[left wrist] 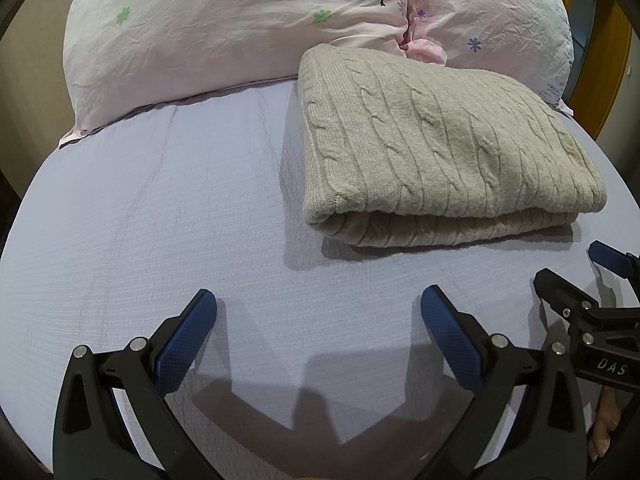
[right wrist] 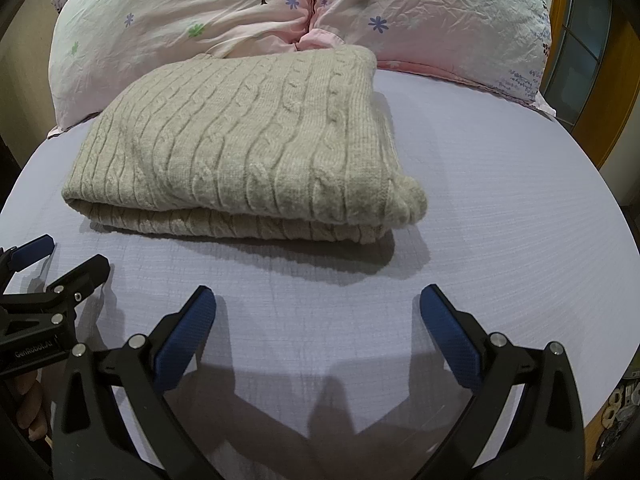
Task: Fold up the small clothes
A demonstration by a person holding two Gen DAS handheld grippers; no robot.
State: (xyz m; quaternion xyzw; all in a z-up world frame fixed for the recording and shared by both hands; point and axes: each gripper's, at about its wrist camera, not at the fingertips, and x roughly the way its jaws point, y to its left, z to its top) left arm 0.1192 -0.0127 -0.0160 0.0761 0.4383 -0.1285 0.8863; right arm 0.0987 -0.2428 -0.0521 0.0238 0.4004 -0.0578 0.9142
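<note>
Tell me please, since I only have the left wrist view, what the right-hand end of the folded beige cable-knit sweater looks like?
Observer: On the folded beige cable-knit sweater, the top layer's near right corner ends in a rounded, bunched lump that overhangs the lower layer.
Operator: Thank you. Is the right gripper open? I see only part of it at my frame's edge.
Observer: Yes, the right gripper is open, its blue-padded fingers spread wide over the lavender bedsheet, holding nothing.
Operator: And what lies past the bed on the right?
Observer: A wooden-framed glass door stands behind the pink floral pillow.
</note>
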